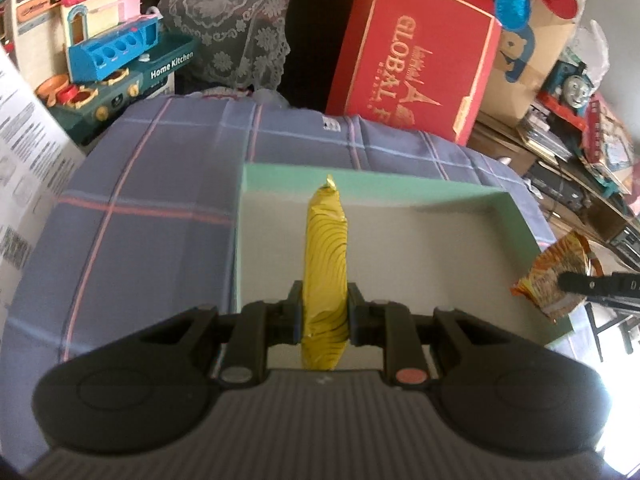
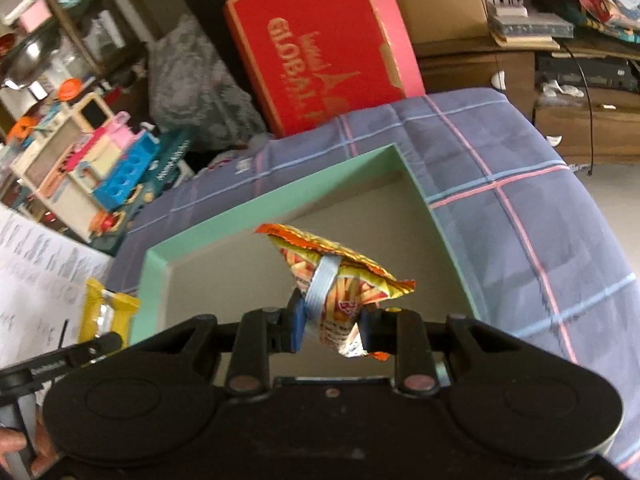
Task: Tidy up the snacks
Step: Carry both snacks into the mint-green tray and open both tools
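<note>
My left gripper [image 1: 324, 312] is shut on a yellow snack packet [image 1: 326, 264] with dark swirls, held edge-on above the near part of a shallow green box [image 1: 516, 216] with a grey floor. My right gripper [image 2: 334, 326] is shut on an orange snack packet [image 2: 340, 268] and holds it above the same green box [image 2: 280, 204]. The orange packet [image 1: 556, 280] and the right gripper's finger show at the right edge of the left wrist view. The yellow packet [image 2: 106, 308] shows at the left of the right wrist view. The box holds nothing that I can see.
The box lies on a blue plaid cloth [image 1: 140, 208] over a table. A red GLOBAL box [image 1: 412, 52] leans behind it. A toy kitchen [image 1: 116, 64] stands far left, printed paper [image 1: 24, 152] at the left edge, cluttered shelves [image 1: 576, 120] on the right.
</note>
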Action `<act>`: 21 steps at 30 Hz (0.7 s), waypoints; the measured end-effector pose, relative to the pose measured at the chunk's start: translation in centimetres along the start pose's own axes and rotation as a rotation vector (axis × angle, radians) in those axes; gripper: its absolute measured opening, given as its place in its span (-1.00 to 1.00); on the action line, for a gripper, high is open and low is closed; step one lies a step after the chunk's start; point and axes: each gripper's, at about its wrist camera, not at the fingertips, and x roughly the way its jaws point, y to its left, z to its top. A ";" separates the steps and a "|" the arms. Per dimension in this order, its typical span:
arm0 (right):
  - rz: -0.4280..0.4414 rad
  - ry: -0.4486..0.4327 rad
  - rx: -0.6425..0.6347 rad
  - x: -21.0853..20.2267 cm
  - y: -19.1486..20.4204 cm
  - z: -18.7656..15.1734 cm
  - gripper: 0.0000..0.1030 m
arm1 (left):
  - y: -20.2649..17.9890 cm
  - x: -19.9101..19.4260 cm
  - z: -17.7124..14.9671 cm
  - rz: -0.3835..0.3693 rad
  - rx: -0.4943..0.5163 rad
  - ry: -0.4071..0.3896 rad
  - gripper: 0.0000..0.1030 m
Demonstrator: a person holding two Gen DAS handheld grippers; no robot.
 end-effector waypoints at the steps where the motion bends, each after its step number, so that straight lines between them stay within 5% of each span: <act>1: -0.006 0.009 0.002 0.8 -0.2 0.5 -0.51 | 0.0 0.9 0.7 0.007 0.000 0.002 -0.62; 10: -0.038 0.054 -0.002 6.1 -1.5 3.6 -0.40 | -0.2 6.8 3.6 0.065 0.004 0.023 -0.56; 11: -0.040 0.042 -0.007 6.4 -1.2 3.8 -0.29 | -0.4 7.3 3.7 0.086 0.007 0.016 -0.25; 12: -0.044 0.028 -0.009 6.5 -1.1 3.9 0.13 | -0.5 7.4 3.6 0.107 0.008 0.014 0.31; 13: -0.051 0.012 -0.009 6.4 -1.0 3.9 0.52 | -0.6 7.5 3.5 0.125 0.009 0.007 0.49; 14: -0.059 -0.013 -0.008 6.2 -0.9 3.8 0.63 | -0.9 7.4 3.3 0.142 0.017 -0.010 0.64; 21: -0.065 -0.035 -0.039 5.9 0.1 2.7 0.84 | -1.0 6.1 1.6 0.138 0.037 0.000 0.80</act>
